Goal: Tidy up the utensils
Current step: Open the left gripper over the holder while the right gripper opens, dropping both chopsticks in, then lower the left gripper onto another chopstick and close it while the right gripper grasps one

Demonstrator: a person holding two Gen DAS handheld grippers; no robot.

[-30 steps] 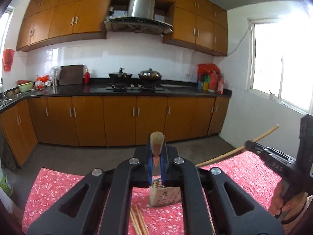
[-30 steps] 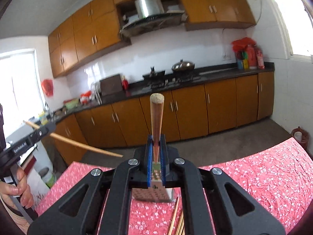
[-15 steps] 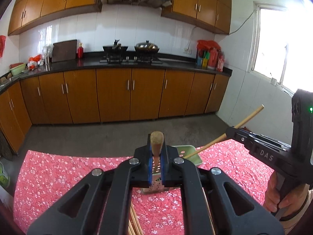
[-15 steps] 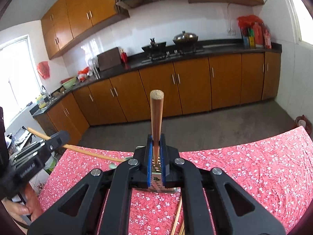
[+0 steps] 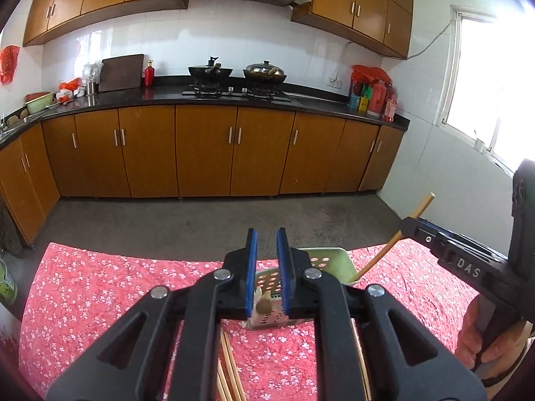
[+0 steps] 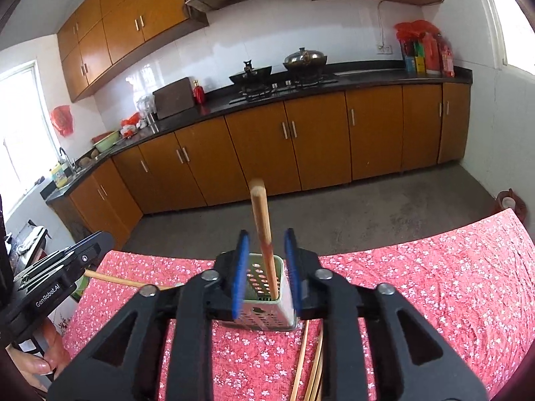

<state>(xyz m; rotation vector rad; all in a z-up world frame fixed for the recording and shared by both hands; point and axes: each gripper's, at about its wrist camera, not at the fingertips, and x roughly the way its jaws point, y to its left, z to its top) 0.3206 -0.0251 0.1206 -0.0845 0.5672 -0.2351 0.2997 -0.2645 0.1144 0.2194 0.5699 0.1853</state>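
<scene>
A pale green perforated utensil holder [image 5: 329, 258] [image 6: 267, 314] stands on the red floral tablecloth [image 5: 100, 287] [image 6: 418, 284]. My left gripper [image 5: 266, 237] [image 6: 102, 242] hangs just before it, jaws opening. Its chopstick [image 5: 262, 305] has slipped low between the blue pads and is loose. My right gripper [image 6: 266, 237] [image 5: 406, 227] is over the holder with its jaws opening. A wooden chopstick [image 6: 262, 220] [image 5: 378, 257] stands between its pads with a gap on each side, its lower end inside the holder.
Several loose chopsticks [image 5: 227, 361] [image 6: 307, 361] lie on the cloth near me. A person's hands [image 5: 485, 341] [image 6: 36, 361] hold the grippers. Beyond the table's far edge lie a grey floor [image 5: 200, 220] and brown kitchen cabinets [image 5: 207, 150].
Both pairs of jaws have parted from shut. The left chopstick has slid down between its pads. Both grippers came lower and closer to the holder.
</scene>
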